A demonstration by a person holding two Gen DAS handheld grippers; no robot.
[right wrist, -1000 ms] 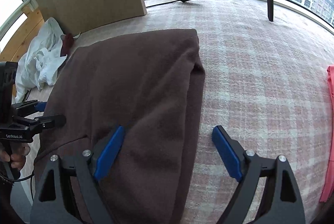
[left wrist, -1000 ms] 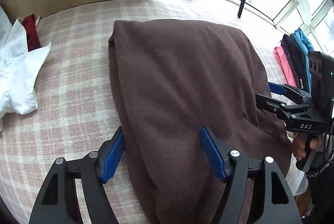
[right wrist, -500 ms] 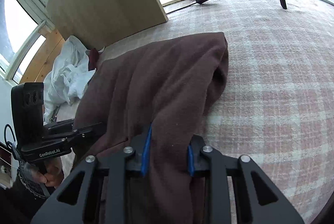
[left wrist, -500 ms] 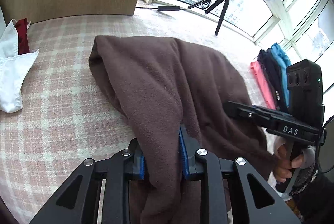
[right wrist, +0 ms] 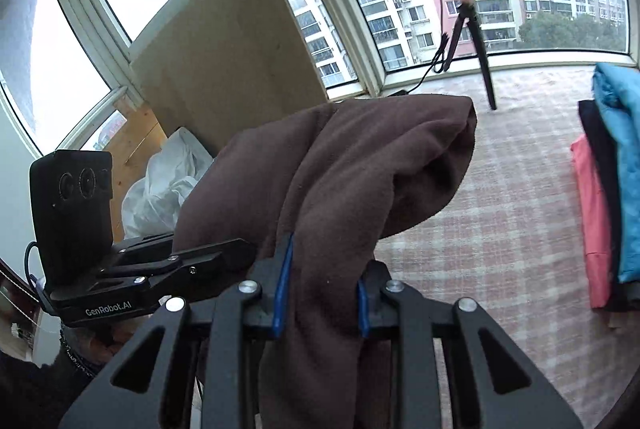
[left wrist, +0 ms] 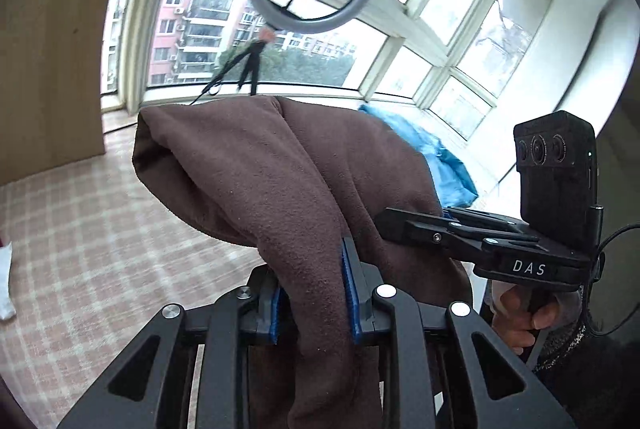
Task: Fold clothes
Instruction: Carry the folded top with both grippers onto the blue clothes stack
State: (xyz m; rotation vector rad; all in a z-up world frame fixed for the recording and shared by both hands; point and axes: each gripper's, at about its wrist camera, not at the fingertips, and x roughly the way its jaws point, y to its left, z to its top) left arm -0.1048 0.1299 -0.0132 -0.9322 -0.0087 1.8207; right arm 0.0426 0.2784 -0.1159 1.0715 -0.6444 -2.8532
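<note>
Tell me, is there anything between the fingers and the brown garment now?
Nothing visible: the left gripper and the right gripper are both shut directly on the brown garment, which hangs lifted above the checked surface.

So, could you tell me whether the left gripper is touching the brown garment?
Touching: the left wrist view shows the left gripper with both blue pads pressed against the brown garment.

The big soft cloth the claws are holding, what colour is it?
Brown. The cloth shows best in the right wrist view.
</note>
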